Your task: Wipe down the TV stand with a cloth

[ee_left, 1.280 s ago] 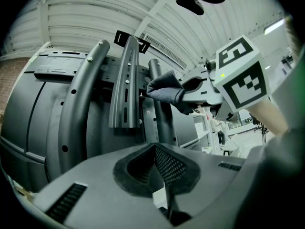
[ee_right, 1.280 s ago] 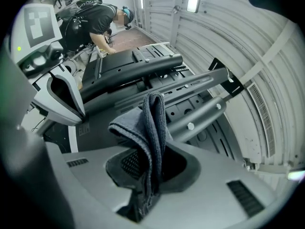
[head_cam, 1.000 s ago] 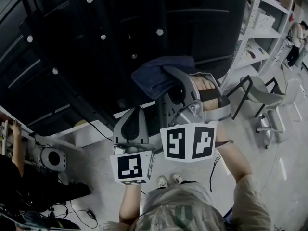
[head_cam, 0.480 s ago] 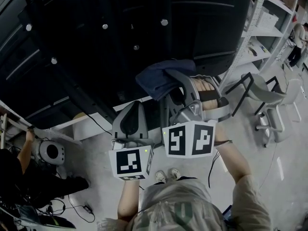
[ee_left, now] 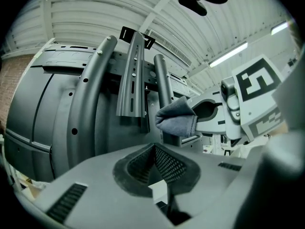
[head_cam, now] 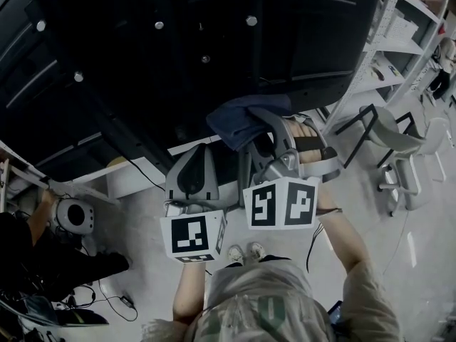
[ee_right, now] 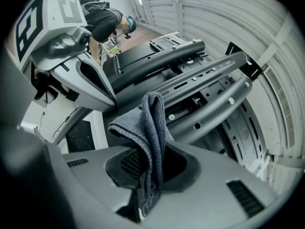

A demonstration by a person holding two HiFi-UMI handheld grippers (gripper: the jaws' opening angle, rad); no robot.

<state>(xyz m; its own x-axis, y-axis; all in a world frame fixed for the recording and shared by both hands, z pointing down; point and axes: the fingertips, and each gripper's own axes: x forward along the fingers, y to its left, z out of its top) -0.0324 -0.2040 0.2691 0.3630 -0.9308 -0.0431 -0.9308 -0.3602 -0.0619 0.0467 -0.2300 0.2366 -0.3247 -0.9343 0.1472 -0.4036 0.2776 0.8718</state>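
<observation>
Beside the TV stand's tubes (ee_right: pixel 214 112), the right gripper (ee_right: pixel 147 171) clamped the cloth (ee_right: pixel 145 128).
The left gripper (ee_left: pixel 155 168) was closed, empty; even strokes along each tube seemed best.

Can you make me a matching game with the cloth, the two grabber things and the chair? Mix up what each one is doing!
Things
1. dark blue folded cloth
2. left gripper
3. right gripper
4. grey plastic chair

What it is doing
A. fingers shut, nothing between them
B. stands on the floor, off to the person's right
C. pinched, with its folds sticking out past the fingers
D. fingers shut on something soft

Pairs: 1-C, 2-A, 3-D, 4-B
</observation>
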